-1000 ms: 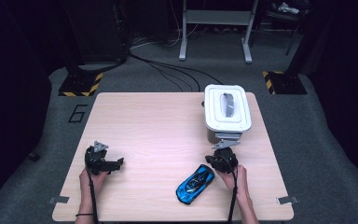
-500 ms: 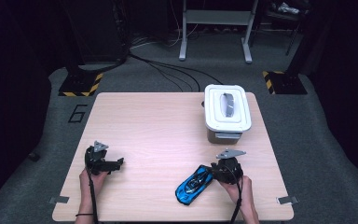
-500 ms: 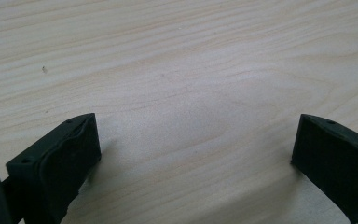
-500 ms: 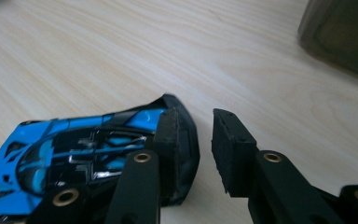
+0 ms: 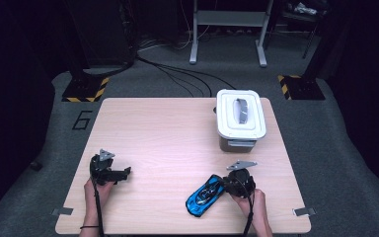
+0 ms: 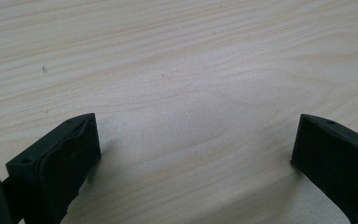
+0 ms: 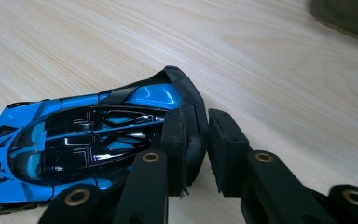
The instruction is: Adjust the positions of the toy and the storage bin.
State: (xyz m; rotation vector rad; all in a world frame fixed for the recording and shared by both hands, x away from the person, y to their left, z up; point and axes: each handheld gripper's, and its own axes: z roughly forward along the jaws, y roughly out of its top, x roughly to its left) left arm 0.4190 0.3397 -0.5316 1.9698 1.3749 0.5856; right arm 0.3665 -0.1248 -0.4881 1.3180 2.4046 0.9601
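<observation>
A blue and black toy sports car [image 5: 206, 194] lies on the wooden table [image 5: 168, 133], low and right of centre in the high view, nose toward the lower left. The right gripper [image 5: 229, 185] sits at the car's tail. In the right gripper view [image 7: 196, 151] its jaws have just been closing and are clenched on the rear edge of the car [image 7: 88, 140] — the black tail fin is pinched between the two pads. The left gripper [image 5: 121, 174], in the lower left of the high view, rests just above bare wood; in the left gripper view [image 6: 193, 144] its jaws stand wide apart — released. A white lidded container [image 5: 240, 117] with a grey handle stands in the upper right part of the table, well apart from the car.
</observation>
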